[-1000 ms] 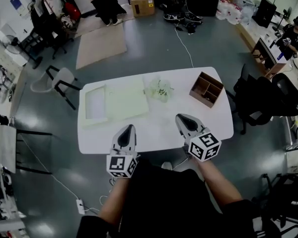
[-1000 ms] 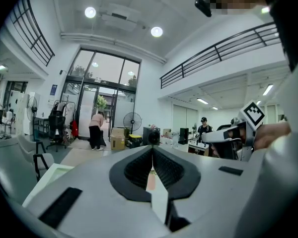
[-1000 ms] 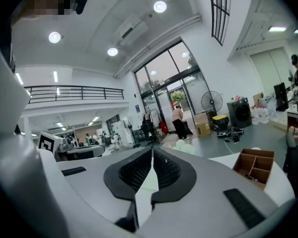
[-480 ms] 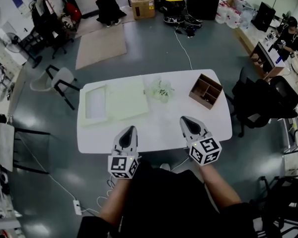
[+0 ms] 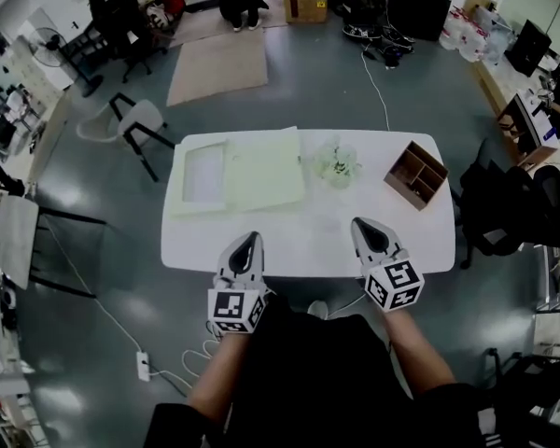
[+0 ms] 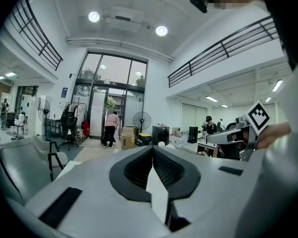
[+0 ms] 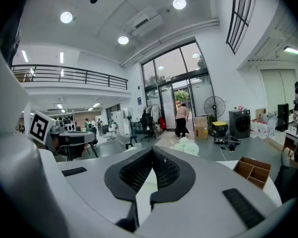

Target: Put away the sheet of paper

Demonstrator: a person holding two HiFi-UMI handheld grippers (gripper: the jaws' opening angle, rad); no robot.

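Paper (image 5: 261, 169) lies flat on the counter's (image 5: 355, 250) far left half, touching a tray (image 5: 202, 175) on its left. It is well apart from the left gripper (image 5: 248, 241) and right gripper (image 5: 365, 225), which hover at the near edge. Left fingers (image 6: 136, 170) and right fingers (image 7: 134, 172) are clenched together, grasping nothing. The cubes (image 5: 235, 310) carry black square markers.
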